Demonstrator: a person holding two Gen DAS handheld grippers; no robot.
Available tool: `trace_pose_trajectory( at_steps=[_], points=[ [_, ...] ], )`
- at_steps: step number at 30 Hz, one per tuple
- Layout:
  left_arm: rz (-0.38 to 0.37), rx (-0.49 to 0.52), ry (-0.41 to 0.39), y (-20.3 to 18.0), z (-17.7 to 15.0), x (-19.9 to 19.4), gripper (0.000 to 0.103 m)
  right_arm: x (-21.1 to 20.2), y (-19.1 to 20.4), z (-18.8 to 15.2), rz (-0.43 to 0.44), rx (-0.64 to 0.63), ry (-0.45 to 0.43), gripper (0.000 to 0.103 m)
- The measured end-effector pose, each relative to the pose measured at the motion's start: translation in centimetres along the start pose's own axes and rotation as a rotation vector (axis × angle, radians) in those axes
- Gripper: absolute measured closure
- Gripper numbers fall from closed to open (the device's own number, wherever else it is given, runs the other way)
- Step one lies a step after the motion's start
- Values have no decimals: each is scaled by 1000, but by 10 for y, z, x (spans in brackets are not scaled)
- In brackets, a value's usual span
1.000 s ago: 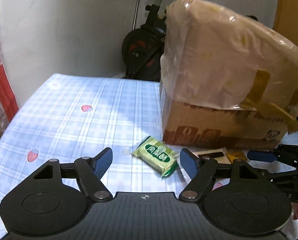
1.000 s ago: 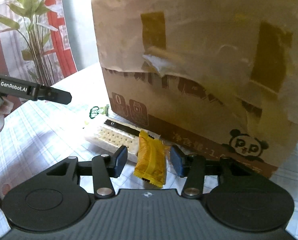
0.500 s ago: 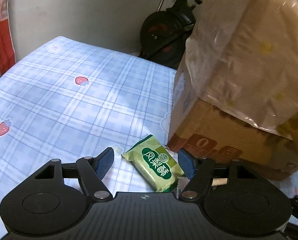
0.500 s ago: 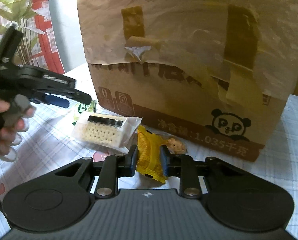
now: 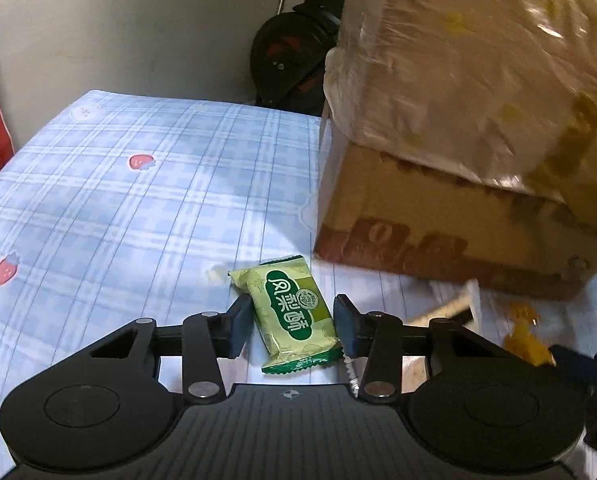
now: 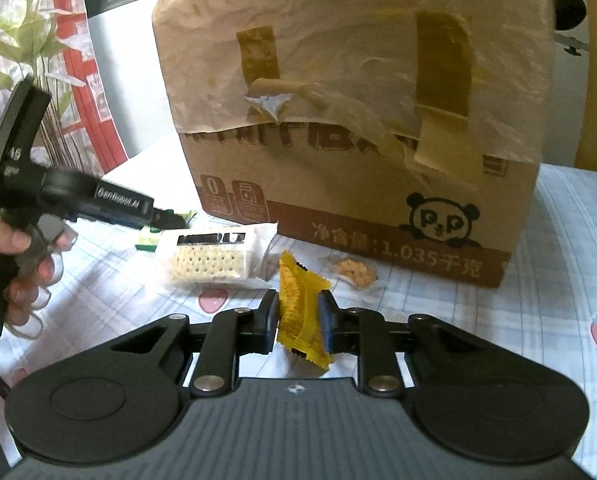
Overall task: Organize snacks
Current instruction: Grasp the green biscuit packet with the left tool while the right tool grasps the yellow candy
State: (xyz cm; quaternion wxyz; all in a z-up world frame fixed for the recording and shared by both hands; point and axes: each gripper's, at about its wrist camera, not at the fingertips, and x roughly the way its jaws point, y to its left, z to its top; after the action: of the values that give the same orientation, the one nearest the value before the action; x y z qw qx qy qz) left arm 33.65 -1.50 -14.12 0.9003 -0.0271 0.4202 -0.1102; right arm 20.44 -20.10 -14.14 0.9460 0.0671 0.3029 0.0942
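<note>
Left wrist view, from the left edge: blue checked tablecloth (image 5: 146, 208) with strawberry prints; left gripper (image 5: 294, 320) low over it, jaws closing around the green snack packet (image 5: 294, 312). The left pad touches the wrapper's edge; a sliver of gap shows at the right pad, so no firm pinch yet, and the packet lies flat on the cloth. Further right: the cardboard box (image 5: 438, 236), its top wrapped in plastic film, standing on the table just behind the packet.

Right wrist view, from the left edge: a person's hand (image 6: 22, 264) on the handle of the other gripper, its tip at the green packet. Next, a clear-wrapped cracker pack (image 6: 208, 258) lying flat near the box's front. Centre: right gripper (image 6: 298, 320), jaws closing the last little way and already clamped on the yellow snack packet (image 6: 300, 312), which stands on edge between the pads, crumpled. Just right of that: a small round biscuit in clear wrap (image 6: 354, 270), touching nothing, close to the box's base.

Progress, by judgement: early. One item grasped, one about to be, neither placed anywhere. Cracker pack and round biscuit remain untouched. Where the snacks are to go cannot be told; the box top appears sealed.
</note>
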Motion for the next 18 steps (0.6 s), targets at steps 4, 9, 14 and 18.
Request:
trace_pose_trajectory(
  at_steps=[4, 9, 14, 18],
  points=[
    [-1, 4, 5, 5, -14, -13, 56, -10, -2, -5, 21, 56, -10, 83],
    [-4, -1, 7, 8, -35, -33, 56, -22, -13, -12, 12, 123, -23, 83],
    [-7, -13, -5, 7, -52, -46, 56, -22, -19, -11, -2, 154, -19, 82],
    [-9, -24, -20, 7, -61, -53, 56, -17, -22, -15, -31, 170, 9, 82]
  ],
)
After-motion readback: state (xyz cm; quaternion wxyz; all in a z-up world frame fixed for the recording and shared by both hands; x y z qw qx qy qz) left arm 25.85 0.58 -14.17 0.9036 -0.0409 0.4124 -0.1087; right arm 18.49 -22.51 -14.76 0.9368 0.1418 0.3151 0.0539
